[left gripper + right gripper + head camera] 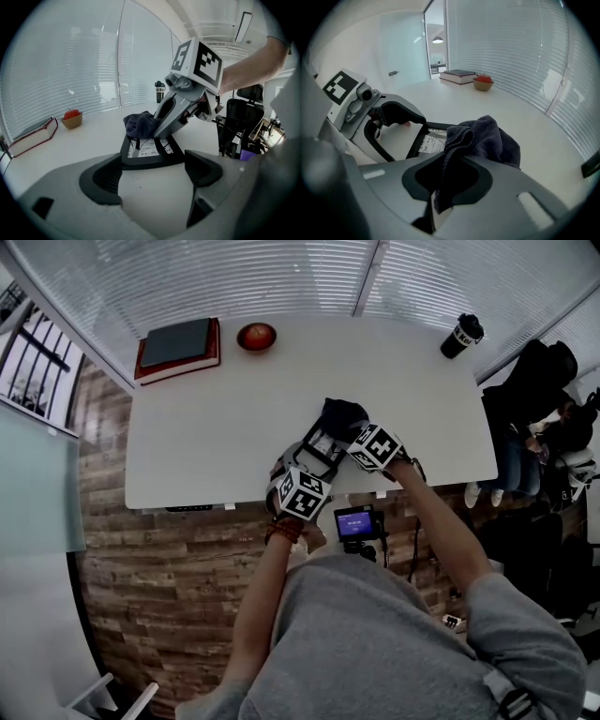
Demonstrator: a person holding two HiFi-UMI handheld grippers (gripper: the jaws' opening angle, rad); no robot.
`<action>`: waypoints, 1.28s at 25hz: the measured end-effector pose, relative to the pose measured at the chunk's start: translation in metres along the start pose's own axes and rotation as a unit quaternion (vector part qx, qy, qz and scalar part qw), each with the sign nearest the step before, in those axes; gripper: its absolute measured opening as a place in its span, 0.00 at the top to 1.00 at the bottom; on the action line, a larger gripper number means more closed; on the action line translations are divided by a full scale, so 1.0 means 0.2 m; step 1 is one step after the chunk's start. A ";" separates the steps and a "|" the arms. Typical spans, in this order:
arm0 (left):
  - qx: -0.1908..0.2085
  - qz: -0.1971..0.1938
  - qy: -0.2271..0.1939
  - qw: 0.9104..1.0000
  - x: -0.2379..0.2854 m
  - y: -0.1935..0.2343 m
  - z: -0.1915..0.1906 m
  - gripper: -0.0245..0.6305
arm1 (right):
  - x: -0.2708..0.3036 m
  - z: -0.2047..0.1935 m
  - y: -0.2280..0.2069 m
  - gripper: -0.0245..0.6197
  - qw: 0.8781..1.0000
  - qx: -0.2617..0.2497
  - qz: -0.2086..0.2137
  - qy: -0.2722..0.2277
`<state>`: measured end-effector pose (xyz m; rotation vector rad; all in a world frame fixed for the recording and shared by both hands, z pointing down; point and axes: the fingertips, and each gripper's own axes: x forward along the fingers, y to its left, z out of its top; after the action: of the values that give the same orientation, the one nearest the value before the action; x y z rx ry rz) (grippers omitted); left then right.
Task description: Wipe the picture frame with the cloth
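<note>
Right gripper view alone shows right gripper pinching cloth; left gripper's jaws spread.

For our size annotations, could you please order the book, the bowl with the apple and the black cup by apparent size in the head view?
1. The book: clearly largest.
2. The bowl with the apple and the black cup: about alike here, so I would not rank them.
</note>
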<state>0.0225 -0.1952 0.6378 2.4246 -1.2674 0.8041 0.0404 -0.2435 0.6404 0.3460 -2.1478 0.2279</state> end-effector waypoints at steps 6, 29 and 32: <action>0.000 0.000 0.001 1.000 0.00 0.00 0.00 0.31 | 0.00 0.01 0.08 0.88 1.000 -0.010 0.010 0.006; 0.001 0.001 0.002 1.000 0.01 0.00 0.01 0.31 | -0.01 0.07 0.31 0.89 0.984 0.092 0.151 -0.026; 0.004 0.002 0.000 1.000 0.01 0.00 0.00 0.31 | 0.00 0.08 0.38 0.89 0.982 0.074 0.171 -0.024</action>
<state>0.0237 -0.1968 0.6386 2.4280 -1.2723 0.8129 0.0033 -0.1767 0.6285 0.0641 -2.2344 0.5830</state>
